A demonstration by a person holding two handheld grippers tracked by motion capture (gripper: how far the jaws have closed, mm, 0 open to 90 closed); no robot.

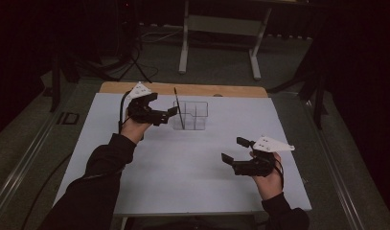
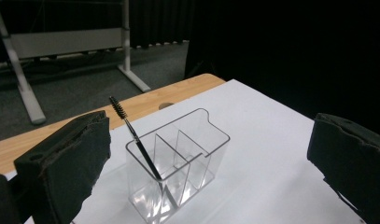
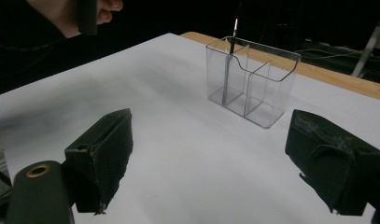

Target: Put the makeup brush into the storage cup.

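both jaws wide open and empty, left gripper (image 1: 169, 113) just beside clear organizer (image 1: 191, 115) holding mascara wand (image 2: 134, 135), right gripper (image 1: 235, 149) well apart.

white table (image 1: 183, 163), metal frame (image 1: 220, 26) behind

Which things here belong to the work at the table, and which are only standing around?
Probably belong to the work:
clear organizer with compartments, on the white table
thin brush leaning in one end compartment
left gripper, open, next to the organizer
right gripper, open, holding nothing

Only standing around:
white metal frame on the floor behind
cables on the floor
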